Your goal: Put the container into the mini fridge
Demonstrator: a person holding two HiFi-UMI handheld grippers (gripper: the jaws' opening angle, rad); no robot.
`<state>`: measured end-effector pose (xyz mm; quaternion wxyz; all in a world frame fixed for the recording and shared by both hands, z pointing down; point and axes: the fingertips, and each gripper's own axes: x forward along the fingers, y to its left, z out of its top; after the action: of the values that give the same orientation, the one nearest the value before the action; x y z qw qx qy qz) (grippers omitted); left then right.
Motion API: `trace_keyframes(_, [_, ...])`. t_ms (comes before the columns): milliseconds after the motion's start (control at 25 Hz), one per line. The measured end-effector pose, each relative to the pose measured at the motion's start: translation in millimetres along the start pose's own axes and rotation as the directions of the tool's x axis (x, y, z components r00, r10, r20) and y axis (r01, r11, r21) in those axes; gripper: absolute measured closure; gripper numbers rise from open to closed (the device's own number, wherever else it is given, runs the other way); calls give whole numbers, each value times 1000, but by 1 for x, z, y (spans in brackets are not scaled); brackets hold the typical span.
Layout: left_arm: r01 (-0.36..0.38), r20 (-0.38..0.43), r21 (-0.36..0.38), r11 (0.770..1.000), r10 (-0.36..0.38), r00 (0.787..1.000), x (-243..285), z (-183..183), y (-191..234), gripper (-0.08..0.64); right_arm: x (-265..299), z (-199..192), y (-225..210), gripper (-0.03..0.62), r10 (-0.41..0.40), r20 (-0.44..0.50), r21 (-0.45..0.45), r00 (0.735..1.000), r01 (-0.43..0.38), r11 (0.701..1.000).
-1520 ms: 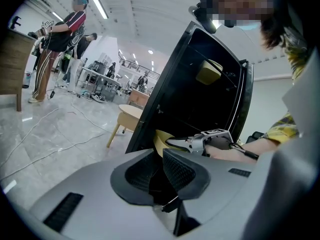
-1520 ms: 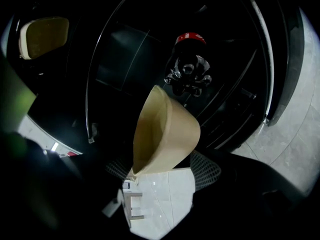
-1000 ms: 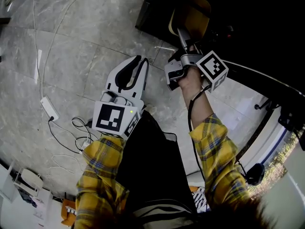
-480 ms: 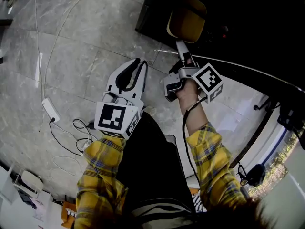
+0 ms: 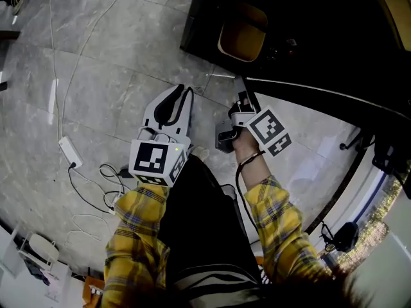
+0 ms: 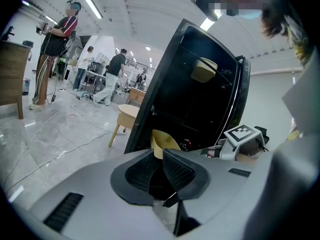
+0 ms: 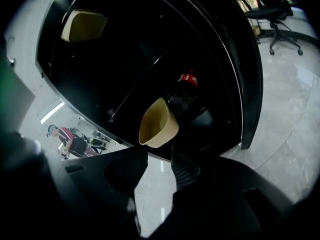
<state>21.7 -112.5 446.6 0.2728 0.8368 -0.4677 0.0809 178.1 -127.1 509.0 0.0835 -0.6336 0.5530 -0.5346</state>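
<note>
Grey marbled floor (image 5: 96, 76) runs up to the open black mini fridge (image 5: 205, 11), where the tan container (image 5: 243, 40) sits on what looks like a low shelf. Just outside it the right gripper (image 7: 159, 156) has been closing partway, jaws apart with nothing between them; the left gripper (image 6: 161, 154) hangs beside it, jaws pressed together, empty

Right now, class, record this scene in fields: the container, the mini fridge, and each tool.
container: yellow, standing inside the mini fridge, free of both tools
mini fridge: open
right tool: jaws apart, just been closing, nothing between them, short of the container
left tool: jaws together, empty
</note>
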Motion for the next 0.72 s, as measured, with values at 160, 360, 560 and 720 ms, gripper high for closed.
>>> trace_keyframes(160, [-13,-12,3,1000,13,1000,-1,1,-1,499,-12,9,-1,522,-49,45,-139,998,55,989])
trace_keyframes(360, [-39,-21,-11,999,39,999,-1,2,2,502,-24,16,5,555,-53,79,-293,995,74,953])
trace_keyframes(560, [-52,-29,-18,998,52,998,-2,0,0,503,-38,19,15,565,-45,119,-444,992,94,891])
trace_keyframes(720, [-54,-36,-20,998,53,998,-5,-3,-1,503,-51,20,23,566,-37,165,-574,986,127,809])
